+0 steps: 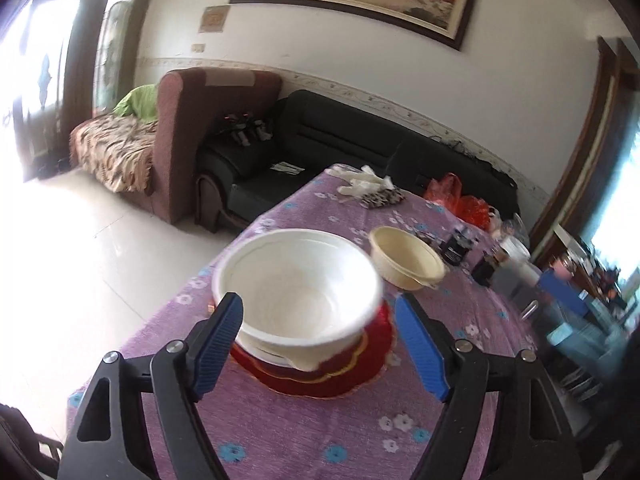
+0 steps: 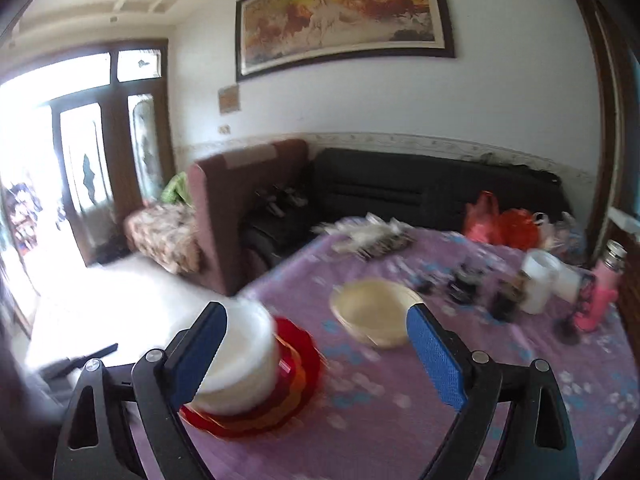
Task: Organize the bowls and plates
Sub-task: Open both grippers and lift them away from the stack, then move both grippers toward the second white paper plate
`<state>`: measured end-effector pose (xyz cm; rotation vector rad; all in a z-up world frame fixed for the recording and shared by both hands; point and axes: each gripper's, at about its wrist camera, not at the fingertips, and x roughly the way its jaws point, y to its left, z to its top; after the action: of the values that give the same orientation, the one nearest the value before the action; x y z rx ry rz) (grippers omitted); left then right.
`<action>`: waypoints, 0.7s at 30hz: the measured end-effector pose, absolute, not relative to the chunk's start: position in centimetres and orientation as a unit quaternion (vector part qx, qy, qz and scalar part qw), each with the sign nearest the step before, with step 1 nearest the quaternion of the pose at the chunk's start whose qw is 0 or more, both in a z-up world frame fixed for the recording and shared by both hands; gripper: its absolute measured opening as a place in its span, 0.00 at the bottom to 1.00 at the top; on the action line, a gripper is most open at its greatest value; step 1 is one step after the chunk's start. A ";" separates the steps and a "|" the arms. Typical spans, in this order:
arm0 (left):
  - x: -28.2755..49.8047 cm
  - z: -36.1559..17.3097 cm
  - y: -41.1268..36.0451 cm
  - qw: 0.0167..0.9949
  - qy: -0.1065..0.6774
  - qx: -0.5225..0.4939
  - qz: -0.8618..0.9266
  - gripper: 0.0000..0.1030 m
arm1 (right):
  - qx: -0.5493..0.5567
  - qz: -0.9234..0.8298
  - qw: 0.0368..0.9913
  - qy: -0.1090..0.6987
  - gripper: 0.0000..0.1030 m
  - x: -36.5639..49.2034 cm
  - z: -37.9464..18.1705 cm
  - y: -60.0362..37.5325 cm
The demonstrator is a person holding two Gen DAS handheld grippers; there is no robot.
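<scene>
Purple floral cloth covers the table (image 1: 320, 440) in a living room. On it, a white bowl (image 1: 298, 284) sits stacked on a red plate (image 1: 360, 368), with a cream bowl (image 1: 406, 258) just beyond. Both the left gripper (image 1: 320, 344) and right gripper (image 2: 316, 356) are spread wide, grasping nothing.
</scene>
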<state>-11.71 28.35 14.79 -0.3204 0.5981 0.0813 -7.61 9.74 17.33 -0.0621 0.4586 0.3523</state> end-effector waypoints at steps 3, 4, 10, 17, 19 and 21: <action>-11.1 14.7 25.2 0.943 0.301 -0.140 0.005 0.76 | -0.018 0.146 0.946 0.289 0.91 -6.4 12.1 5.0; -10.8 14.7 24.0 0.944 0.303 -0.132 -0.007 0.76 | -0.003 0.136 0.942 0.306 0.91 -5.9 11.0 3.4; -8.4 13.8 18.3 0.936 0.326 -0.121 -0.052 0.76 | 0.125 0.071 0.919 0.368 0.89 -2.7 6.8 -7.6; -5.8 10.1 13.4 0.923 0.361 -0.114 -0.073 0.76 | 0.158 0.049 0.909 0.384 0.83 -0.4 5.3 -11.7; -5.4 9.0 12.4 0.923 0.367 -0.096 -0.068 0.76 | 0.160 0.049 0.907 0.385 0.83 -0.1 4.9 -11.9; -5.1 8.1 11.5 0.924 0.370 -0.073 -0.061 0.76 | 0.163 0.049 0.906 0.387 0.83 -0.1 4.5 -11.8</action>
<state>-5.07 11.47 8.09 -0.1508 0.7602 -0.1252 -0.07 -11.83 4.46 0.3360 0.7989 0.1018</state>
